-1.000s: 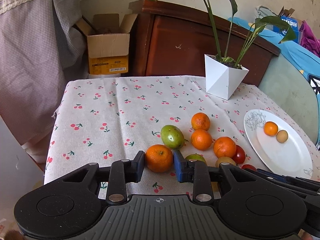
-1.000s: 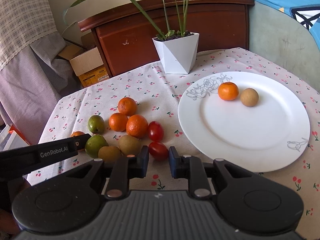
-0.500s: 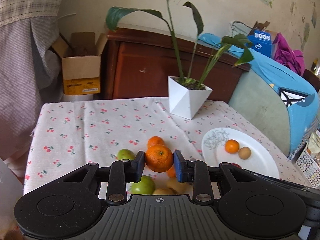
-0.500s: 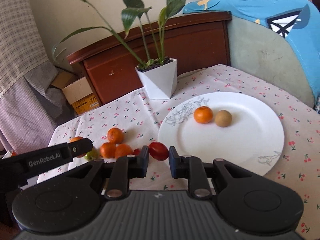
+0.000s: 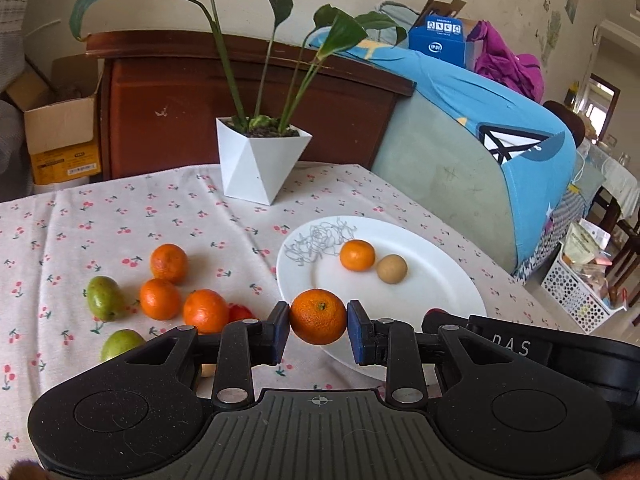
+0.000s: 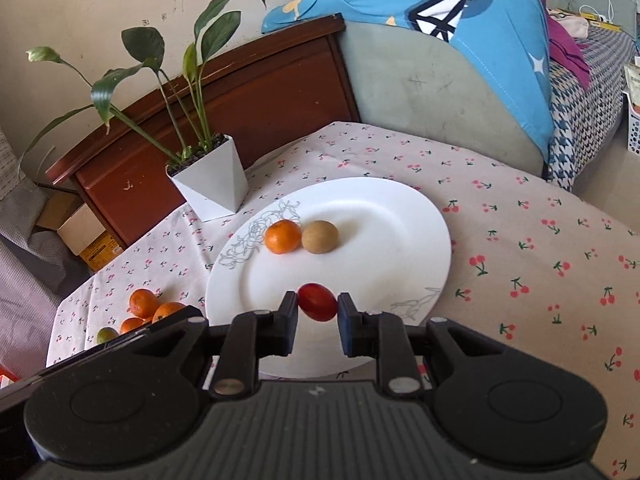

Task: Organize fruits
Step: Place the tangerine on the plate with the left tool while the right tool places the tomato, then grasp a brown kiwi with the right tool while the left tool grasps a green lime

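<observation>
My left gripper [image 5: 318, 323] is shut on an orange [image 5: 318, 316] and holds it above the near left rim of the white plate [image 5: 440, 280]. My right gripper [image 6: 317, 312] is shut on a red cherry tomato [image 6: 317, 302] and holds it over the near part of the same plate [image 6: 392, 216]. On the plate lie a small orange [image 6: 282, 236] and a tan round fruit [image 6: 319, 237]. Left of the plate on the cloth lie three oranges [image 5: 160, 298], two green fruits [image 5: 102, 298] and a red tomato [image 5: 240, 314].
A white pot with a tall plant [image 5: 262, 164] stands at the back of the table. A brown cabinet [image 5: 200, 108] and a cardboard box [image 5: 60, 128] are behind it. A cushioned seat with blue cloth [image 6: 460, 60] borders the table's right side.
Both grippers lifted their fruit off the cloth and moved right toward the plate. The left now holds the orange by the plate's rim; the right holds the tomato over the plate.
</observation>
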Motion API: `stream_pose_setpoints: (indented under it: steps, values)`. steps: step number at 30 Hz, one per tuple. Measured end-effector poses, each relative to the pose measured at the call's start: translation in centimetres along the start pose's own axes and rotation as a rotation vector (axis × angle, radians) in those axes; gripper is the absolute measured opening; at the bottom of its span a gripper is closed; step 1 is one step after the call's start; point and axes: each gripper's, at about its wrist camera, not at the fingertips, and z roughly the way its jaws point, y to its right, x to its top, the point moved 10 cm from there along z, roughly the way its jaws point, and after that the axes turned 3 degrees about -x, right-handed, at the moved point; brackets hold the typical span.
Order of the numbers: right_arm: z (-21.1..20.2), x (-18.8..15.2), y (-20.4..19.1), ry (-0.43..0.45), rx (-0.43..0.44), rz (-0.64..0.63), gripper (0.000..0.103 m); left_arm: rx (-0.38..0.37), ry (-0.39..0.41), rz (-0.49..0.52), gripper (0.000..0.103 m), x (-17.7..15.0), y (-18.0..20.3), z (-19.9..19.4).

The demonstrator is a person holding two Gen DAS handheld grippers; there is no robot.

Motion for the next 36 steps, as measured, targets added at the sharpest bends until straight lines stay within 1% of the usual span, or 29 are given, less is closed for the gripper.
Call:
stream_pose_setpoints:
  steps: [5, 6, 7, 14, 18, 20, 23, 26, 27, 28, 36]
  values:
    - [0.2, -0.4, 0.9, -0.019, -0.019, 0.018, 0.021, -0.015, -0.026, 0.012, 0.028, -0.5, 1.2, 1.2]
    - [0.3, -0.4, 1.0, -0.023, -0.023, 0.023, 0.024, -0.01, -0.03, 0.015, 0.028, -0.6, 1.3, 1.3]
    - [0.3, -0.5, 1.2, -0.023, -0.026, 0.031, 0.024, -0.006, -0.034, 0.019, 0.028, -0.7, 1.4, 1.4]
    - [-0.2, -0.1, 1.7, -0.002, -0.035, 0.046, 0.024, 0.018, -0.035, 0.057, 0.033, -0.5, 2.0, 1.0]
    - [-0.2, 0.0, 1.7, 0.002, -0.039, 0.046, 0.025, 0.06, -0.045, 0.057, 0.046, -0.5, 1.5, 0.7]
    - [-0.3, 0.1, 1.6, 0.003, -0.035, 0.051, 0.025, 0.069, -0.037, 0.065, 0.047, -0.2, 1.4, 0.4]
    - [-0.5, 0.2, 1.3, 0.007, -0.029, 0.048, 0.025, 0.096, -0.037, 0.082, 0.053, 0.0, 1.2, -0.2]
    - [-0.6, 0.2, 1.0, 0.005, -0.013, 0.05, 0.025, 0.115, -0.033, 0.099, 0.061, 0.4, 0.8, -1.1]
    - [-0.6, 0.1, 0.8, 0.003, -0.005, 0.047, 0.025, 0.126, -0.035, 0.1, 0.066, 0.5, 0.5, -1.4]
    - [-0.6, 0.0, 0.5, 0.001, 0.003, 0.043, 0.026, 0.135, -0.034, 0.1, 0.068, 0.7, 0.2, -1.8]
    - [-1.0, -0.6, -2.5, -0.008, 0.092, -0.025, 0.026, 0.202, -0.011, 0.064, 0.07, 2.7, -3.3, -5.0]
